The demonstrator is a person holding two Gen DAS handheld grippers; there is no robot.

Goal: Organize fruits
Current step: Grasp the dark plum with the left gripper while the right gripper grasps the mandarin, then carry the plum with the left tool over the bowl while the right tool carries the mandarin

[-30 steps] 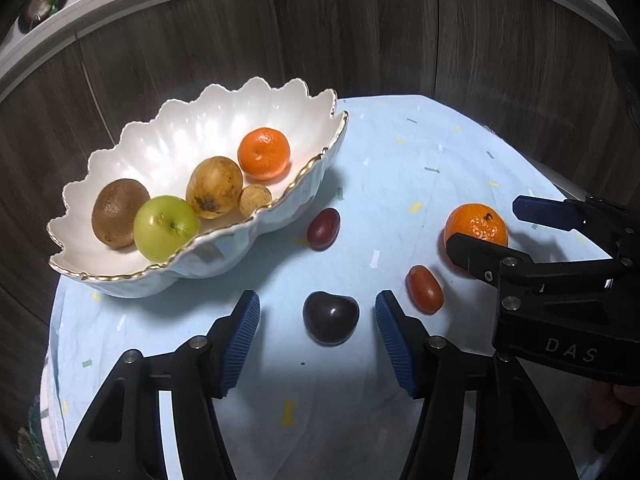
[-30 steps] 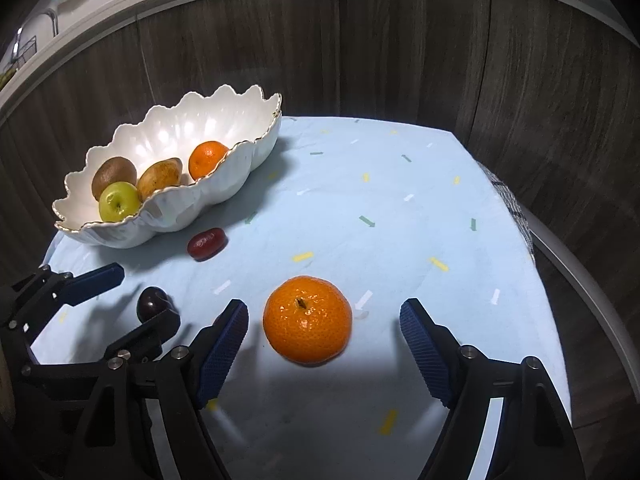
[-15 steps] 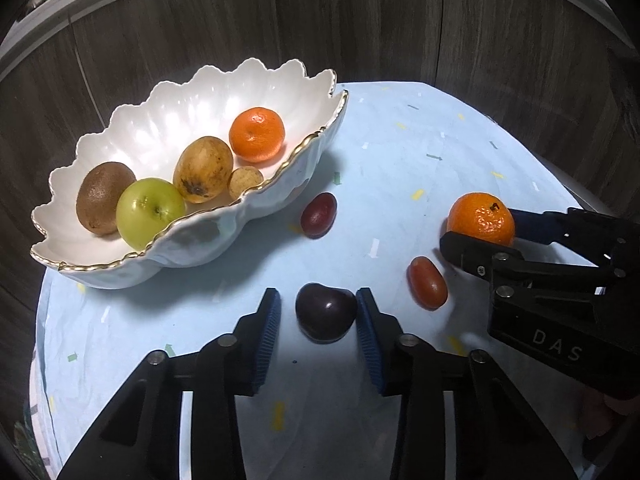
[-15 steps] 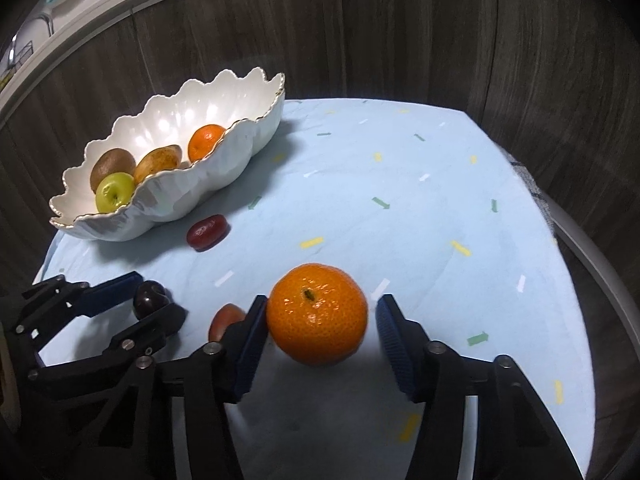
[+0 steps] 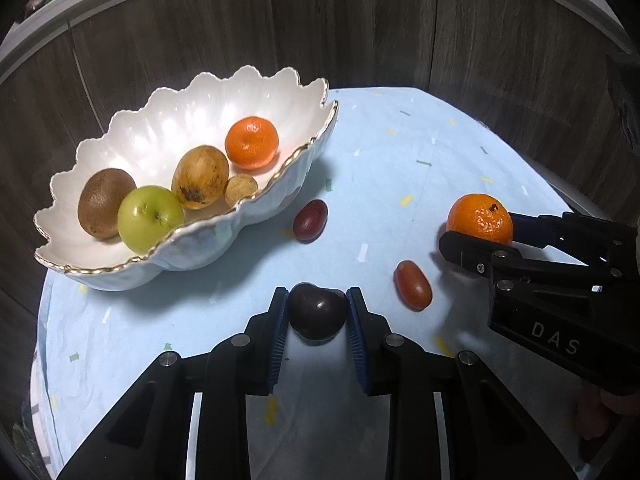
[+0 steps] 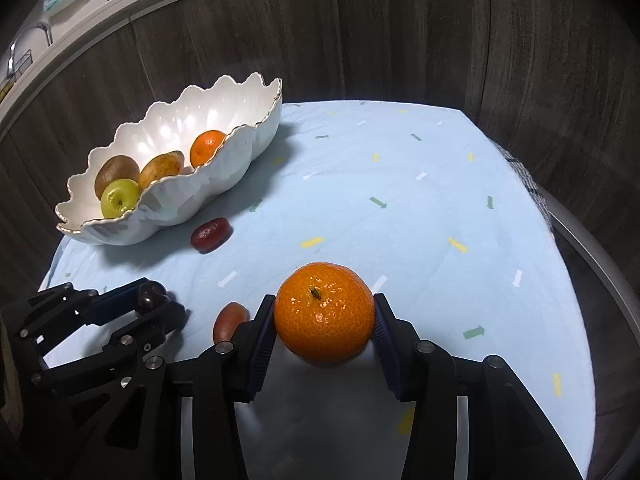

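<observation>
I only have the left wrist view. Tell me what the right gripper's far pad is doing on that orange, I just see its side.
Observer: In the right wrist view the right gripper has both blue pads pressed against the orange, one on each side.
Operator: Report the orange's stem.
Observer: The stem spot faces up toward the camera, near the top of the fruit.
Operator: Now check the table to the right of the orange.
Observer: Only the light blue tablecloth with scattered confetti marks shows there, no fruit.
Operator: Confirm my left gripper from that side.
Observer: The left gripper sits low left, closed on the dark plum.
</observation>
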